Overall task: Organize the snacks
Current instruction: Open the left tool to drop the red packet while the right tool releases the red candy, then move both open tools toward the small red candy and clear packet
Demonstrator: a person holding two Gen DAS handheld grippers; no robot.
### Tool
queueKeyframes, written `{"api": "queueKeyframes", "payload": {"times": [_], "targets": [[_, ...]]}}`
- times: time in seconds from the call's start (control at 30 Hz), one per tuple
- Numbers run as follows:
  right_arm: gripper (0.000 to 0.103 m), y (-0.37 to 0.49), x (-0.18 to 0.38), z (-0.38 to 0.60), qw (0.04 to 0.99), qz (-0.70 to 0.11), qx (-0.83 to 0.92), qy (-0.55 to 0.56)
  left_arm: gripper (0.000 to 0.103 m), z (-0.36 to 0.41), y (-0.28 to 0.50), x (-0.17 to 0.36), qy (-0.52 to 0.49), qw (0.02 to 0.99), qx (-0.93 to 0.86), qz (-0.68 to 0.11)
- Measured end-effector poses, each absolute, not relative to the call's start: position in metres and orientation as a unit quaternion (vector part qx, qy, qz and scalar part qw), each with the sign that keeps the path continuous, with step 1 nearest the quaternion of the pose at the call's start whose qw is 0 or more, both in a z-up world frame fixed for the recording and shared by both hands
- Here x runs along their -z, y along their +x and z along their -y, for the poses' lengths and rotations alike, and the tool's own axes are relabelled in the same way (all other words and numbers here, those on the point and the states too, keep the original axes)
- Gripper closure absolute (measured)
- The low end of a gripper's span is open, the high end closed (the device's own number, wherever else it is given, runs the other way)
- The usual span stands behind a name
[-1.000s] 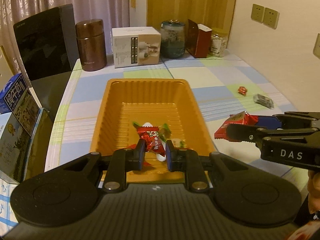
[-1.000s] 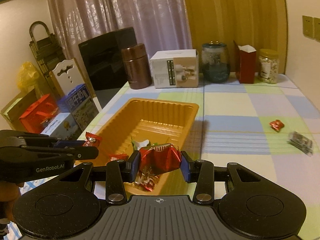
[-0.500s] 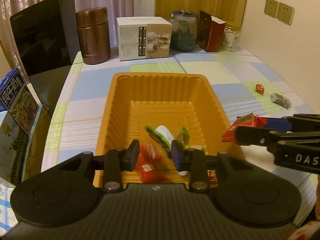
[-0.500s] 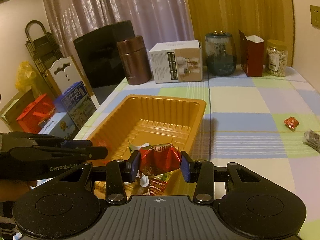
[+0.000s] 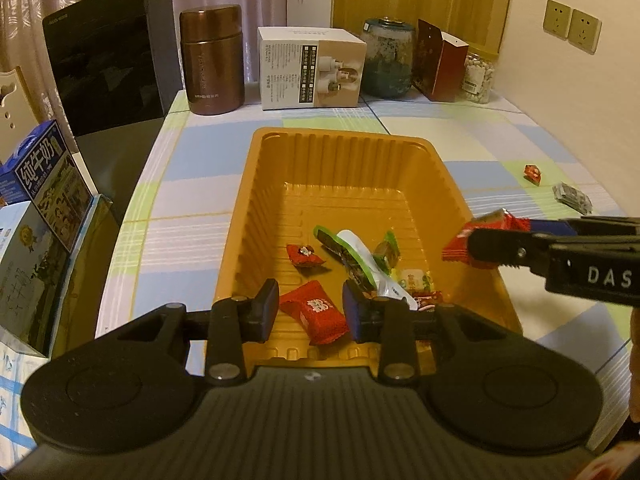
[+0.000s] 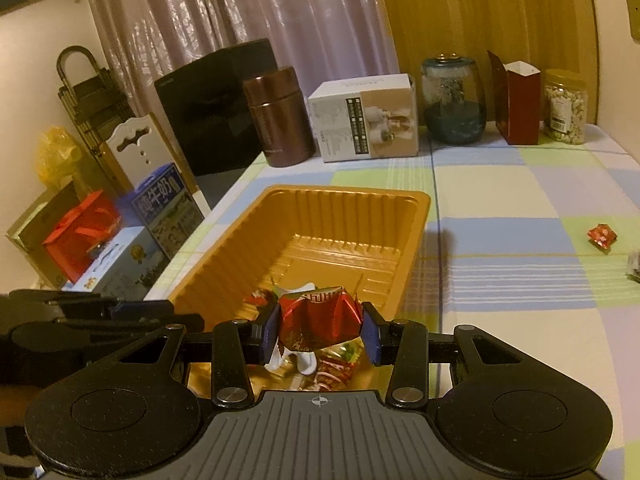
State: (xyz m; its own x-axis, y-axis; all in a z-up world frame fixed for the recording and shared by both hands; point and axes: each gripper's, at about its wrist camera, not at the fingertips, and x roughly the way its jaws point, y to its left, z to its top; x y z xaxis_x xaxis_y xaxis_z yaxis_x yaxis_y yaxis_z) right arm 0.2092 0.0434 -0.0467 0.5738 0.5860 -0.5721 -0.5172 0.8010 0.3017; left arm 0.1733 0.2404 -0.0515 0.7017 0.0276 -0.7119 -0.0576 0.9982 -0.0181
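Note:
An orange tray (image 5: 340, 136) sits on the checked tablecloth and holds several wrapped snacks. My left gripper (image 5: 310, 300) hangs open over the tray's near end. A red candy (image 5: 316, 314) lies loose on the tray floor below its pads. Further in lie a small red candy (image 5: 304, 255) and a green and white packet (image 5: 352, 252). My right gripper (image 6: 320, 322) is shut on a red foil candy (image 6: 316, 320) above the tray's (image 6: 416, 216) near right corner. In the left wrist view that candy (image 5: 460, 240) shows at the tray's right rim.
A red candy (image 5: 534, 173) and a silver packet (image 5: 572, 199) lie on the cloth to the right. Along the back stand a brown canister (image 5: 212, 60), a white box (image 5: 308, 68), a glass jar (image 5: 386, 58) and a red box (image 5: 438, 66). Milk cartons (image 5: 44, 184) stand beyond the left edge.
The left gripper opened and its red candy dropped onto the tray floor. Both grippers moved forward and down over the tray. The right keeps its grip.

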Motion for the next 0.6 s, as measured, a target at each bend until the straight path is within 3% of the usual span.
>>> {"api": "queueKeyframes", "payload": {"times": [0.03, 0.1, 0.13, 0.17, 0.6], "targets": [[0.06, 0.211, 0.047, -0.043, 0.883, -0.338, -0.319, 0.058, 0.072, -0.24, 0.173, 0.051, -0.02, 0.922, -0.025, -0.385], [0.049, 0.217, 0.048, -0.043, 0.874, -0.343, -0.333, 0.081, 0.072, -0.241, 0.171, 0.05, -0.022, 0.922, -0.028, -0.385], [0.037, 0.219, 0.049, -0.04, 0.873, -0.347, -0.33, 0.093, 0.072, -0.241, 0.17, 0.05, -0.023, 0.922, -0.028, -0.385], [0.035, 0.22, 0.049, -0.037, 0.876, -0.345, -0.323, 0.099, 0.072, -0.241, 0.169, 0.049, -0.024, 0.923, -0.029, -0.384], [0.035, 0.178, 0.032, 0.018, 0.902, -0.329, -0.265, 0.092, 0.065, -0.213, 0.143, 0.029, -0.036, 0.927, -0.019, -0.373]]}}
